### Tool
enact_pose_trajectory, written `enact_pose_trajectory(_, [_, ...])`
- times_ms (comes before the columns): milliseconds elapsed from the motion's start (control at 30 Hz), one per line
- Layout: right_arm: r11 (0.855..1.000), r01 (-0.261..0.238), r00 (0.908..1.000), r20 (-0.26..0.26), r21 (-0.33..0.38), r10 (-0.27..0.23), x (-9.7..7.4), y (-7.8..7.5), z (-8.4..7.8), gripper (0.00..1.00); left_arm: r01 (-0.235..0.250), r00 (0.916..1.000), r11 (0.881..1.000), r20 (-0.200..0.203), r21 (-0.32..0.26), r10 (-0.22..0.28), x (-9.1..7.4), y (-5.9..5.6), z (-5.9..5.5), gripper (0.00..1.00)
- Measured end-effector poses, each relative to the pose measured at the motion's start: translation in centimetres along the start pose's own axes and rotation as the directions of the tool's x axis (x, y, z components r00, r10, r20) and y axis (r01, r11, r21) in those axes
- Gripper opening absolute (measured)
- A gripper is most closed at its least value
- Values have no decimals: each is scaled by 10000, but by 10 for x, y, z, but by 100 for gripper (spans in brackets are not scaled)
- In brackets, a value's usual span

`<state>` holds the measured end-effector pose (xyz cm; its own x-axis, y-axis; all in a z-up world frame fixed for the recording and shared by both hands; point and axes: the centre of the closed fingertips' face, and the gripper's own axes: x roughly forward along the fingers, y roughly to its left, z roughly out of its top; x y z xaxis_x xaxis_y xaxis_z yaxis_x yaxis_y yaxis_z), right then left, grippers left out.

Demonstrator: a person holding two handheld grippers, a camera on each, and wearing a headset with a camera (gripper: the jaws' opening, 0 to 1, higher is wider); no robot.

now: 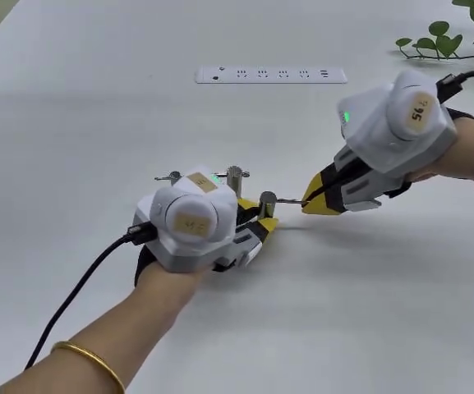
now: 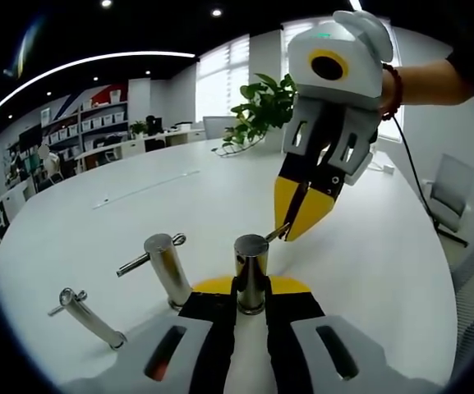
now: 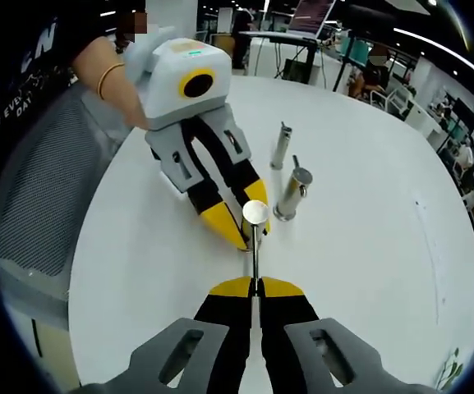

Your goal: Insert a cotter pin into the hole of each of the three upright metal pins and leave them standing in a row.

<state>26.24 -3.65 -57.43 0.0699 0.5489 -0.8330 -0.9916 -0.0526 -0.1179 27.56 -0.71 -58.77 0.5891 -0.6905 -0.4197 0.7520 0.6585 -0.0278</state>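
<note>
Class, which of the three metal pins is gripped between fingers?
The end pin nearest the right gripper, clamped in the left gripper; the other two stand free, cotter pins through them.

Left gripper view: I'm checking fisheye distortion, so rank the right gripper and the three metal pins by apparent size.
1. right gripper, by far the largest.
2. held pin and middle pin: about alike, so not ranked.
3. leftmost pin, which looks thinner, though the fisheye edge may shrink it.
</note>
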Motion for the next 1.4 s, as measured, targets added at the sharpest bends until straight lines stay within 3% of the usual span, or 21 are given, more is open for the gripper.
enact_pose_trajectory(633, [9997,-92,9999,46,-233,93,-1,1,7,0,206,9998,9997,46,150,-207,0,0,0,10])
enact_pose_trajectory(1067, [9995,-98,9991,398,-290,110,7,1,25,0,158,9998,9998,107,153,-159,0,0,0,10])
enact_pose_trajectory(1300, [9997,159,9974,706,-195,-145,11,1,34,0,36,9999,9998,129,184,-39,1,0,0,10])
enact_pose_trajectory(1400, [9995,288,9961,833,103,-296,7,0,36,5,23,9999,9999,119,157,-25,1,0,0,10])
